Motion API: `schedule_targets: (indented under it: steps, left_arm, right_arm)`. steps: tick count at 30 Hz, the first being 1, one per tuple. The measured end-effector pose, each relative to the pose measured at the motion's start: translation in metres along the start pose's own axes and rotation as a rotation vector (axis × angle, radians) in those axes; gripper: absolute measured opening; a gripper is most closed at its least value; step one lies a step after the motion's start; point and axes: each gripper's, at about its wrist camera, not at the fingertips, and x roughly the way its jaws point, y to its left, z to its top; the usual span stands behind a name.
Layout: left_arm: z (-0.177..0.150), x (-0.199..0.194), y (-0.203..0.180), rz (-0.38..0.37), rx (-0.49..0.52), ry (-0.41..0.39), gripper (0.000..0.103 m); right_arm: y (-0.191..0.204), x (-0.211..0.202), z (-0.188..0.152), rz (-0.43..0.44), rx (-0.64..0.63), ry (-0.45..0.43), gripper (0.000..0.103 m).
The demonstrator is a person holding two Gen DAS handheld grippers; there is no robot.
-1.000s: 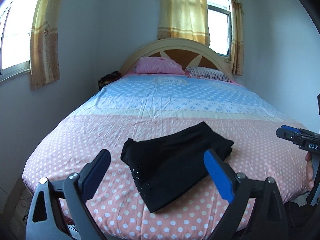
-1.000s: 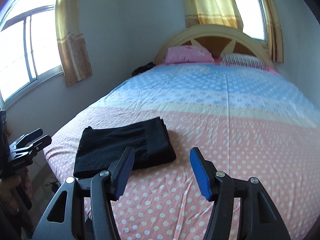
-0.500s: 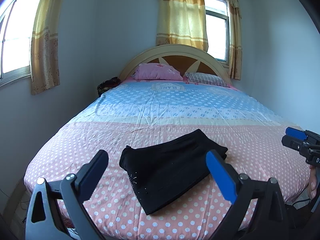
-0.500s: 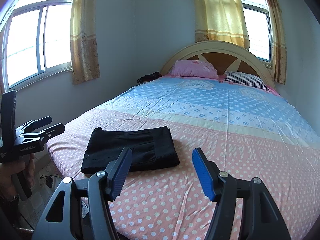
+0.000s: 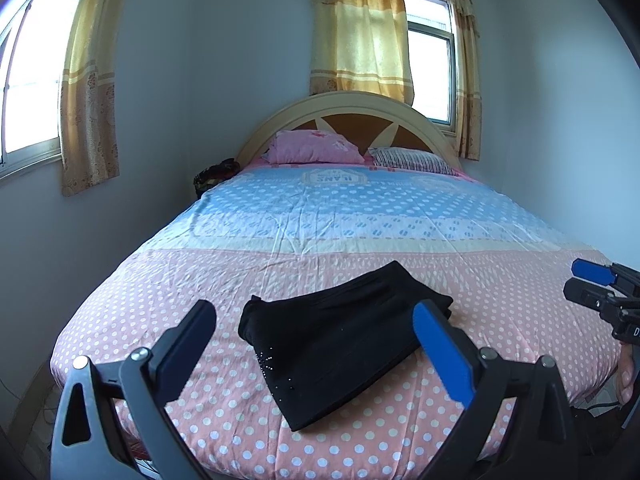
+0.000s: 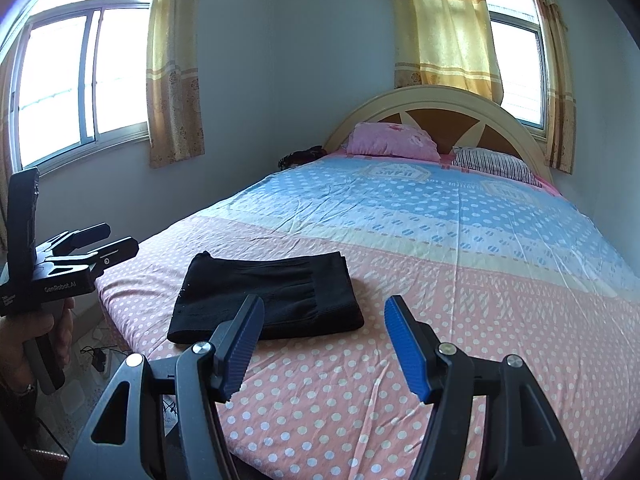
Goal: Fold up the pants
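Pants (image 5: 344,340): black, folded into a flat rectangle, lying on the pink dotted end of the bed (image 5: 360,224), near the foot edge and toward its left side. A small patch of sparkly studs shows on the near corner. Cloth lies neat, layered edges visible along the far side in the right wrist view (image 6: 268,296).

Left gripper (image 5: 314,344): held in the air short of the bed's foot, jaws spread wide, nothing between them. The pants show through the gap but are apart from the pads. Seen from the right wrist view, it sits at the far left (image 6: 106,242), gripped by a hand (image 6: 36,328).

Right gripper (image 6: 320,340): also off the bed's foot, jaws spread, empty. The pants lie ahead and to its left, clear of both fingers. In the left wrist view its tips poke in at the right edge (image 5: 588,286).

Bed cover: pink with white dots near, blue further up. Pink pillow (image 5: 314,151) and striped pillow (image 5: 412,159) against a curved headboard (image 5: 348,102). Yellow curtains (image 5: 360,28) hang at the windows.
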Motion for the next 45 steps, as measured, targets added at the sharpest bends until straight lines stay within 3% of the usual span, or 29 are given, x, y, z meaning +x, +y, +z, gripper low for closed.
schedule_targets:
  steps: [45]
  left_arm:
    - [-0.0021,0.0025,-0.0078,0.056,0.0,0.01,0.103]
  right_arm:
    - [0.0049,0.0018,-0.0082,-0.006,-0.007,0.01,0.064]
